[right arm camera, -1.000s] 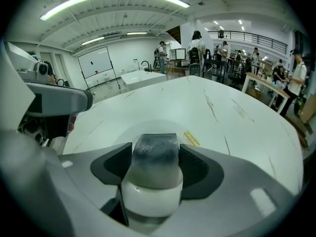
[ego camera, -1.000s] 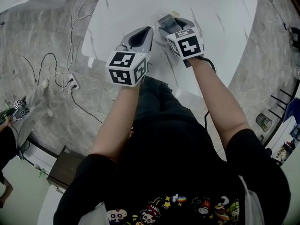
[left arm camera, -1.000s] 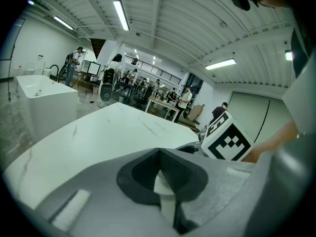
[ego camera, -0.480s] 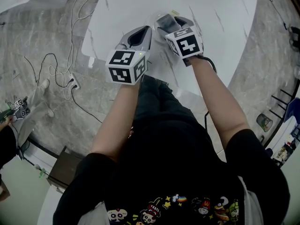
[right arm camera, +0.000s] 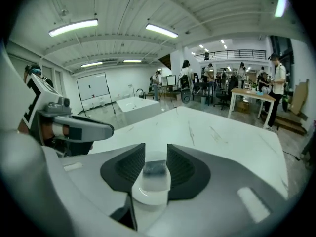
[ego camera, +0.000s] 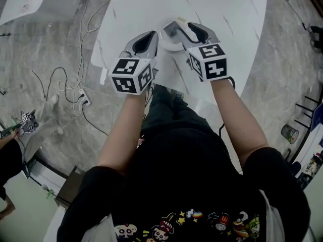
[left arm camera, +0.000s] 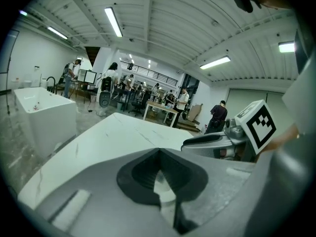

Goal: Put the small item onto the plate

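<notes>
The small item (right arm camera: 157,169), a pale block with a dark top, sits between the pads of my right gripper (right arm camera: 156,151), which is shut on it. Directly below it lies a small round white plate (right arm camera: 148,194); I cannot tell whether item and plate touch. In the head view the right gripper (ego camera: 170,29) is over the near part of the white table (ego camera: 222,14), and the plate (ego camera: 165,45) shows only faintly between the two grippers. My left gripper (ego camera: 151,37) hovers just to its left, shut and empty, its tips (left arm camera: 159,154) meeting.
The table's near edge (ego camera: 202,97) is close to the person's legs. Cables and a power strip (ego camera: 81,92) lie on the marble floor to the left. People and desks (left arm camera: 163,107) stand far behind the table, with a white tub (left arm camera: 39,112) at the left.
The right gripper has swung so its marker cube is farther right and its jaws point more to the left over the plate. The left gripper has shifted slightly left.
</notes>
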The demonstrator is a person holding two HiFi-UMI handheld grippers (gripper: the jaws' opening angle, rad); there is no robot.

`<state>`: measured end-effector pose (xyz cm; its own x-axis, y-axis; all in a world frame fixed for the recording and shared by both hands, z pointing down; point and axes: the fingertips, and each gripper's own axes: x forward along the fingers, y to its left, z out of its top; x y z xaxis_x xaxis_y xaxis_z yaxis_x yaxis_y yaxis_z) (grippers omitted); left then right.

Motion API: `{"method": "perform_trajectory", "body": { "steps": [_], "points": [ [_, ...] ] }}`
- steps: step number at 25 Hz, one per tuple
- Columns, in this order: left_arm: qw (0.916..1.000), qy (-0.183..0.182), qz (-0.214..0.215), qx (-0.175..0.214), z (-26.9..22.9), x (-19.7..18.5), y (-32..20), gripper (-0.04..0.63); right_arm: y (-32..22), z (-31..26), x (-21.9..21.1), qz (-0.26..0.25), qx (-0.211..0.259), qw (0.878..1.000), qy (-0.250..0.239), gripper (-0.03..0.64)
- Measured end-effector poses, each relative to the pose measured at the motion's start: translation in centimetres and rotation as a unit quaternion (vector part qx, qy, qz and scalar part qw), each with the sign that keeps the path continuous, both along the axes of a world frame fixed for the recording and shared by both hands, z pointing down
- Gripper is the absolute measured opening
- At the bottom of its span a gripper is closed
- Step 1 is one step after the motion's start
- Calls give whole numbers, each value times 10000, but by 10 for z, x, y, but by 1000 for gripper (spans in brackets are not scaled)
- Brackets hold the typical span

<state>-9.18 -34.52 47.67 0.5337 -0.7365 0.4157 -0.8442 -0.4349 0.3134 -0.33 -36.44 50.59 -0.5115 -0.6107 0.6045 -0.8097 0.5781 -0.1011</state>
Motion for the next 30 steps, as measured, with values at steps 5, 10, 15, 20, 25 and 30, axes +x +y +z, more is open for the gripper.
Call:
{"method": "perform_trajectory", "body": {
  "steps": [5, 10, 15, 20, 25, 30],
  "points": [
    [9973, -110, 100, 713, -69, 13, 15, 0, 26, -74, 30, 278, 702, 9963, -421, 91],
    [9915, -214, 76, 1281, -122, 31, 41, 0, 55, -121, 57, 435, 1156, 9896, -731, 30],
    [9885, -321, -51, 1478, -139, 47, 71, 0, 85, -139, 78, 363, 1394, 9862, -810, 18],
    [9854, -453, -281, 1617, -145, 45, 86, 0, 95, -148, 88, 284, 1573, 9837, -830, 18],
    [9833, -537, -473, 1671, -151, 34, 90, 0, 91, -155, 94, 285, 1673, 9820, -834, 18],
    [9840, -550, -487, 1624, -147, 33, 87, 0, 85, -153, 94, 299, 1663, 9822, -818, 18]
  ]
}}
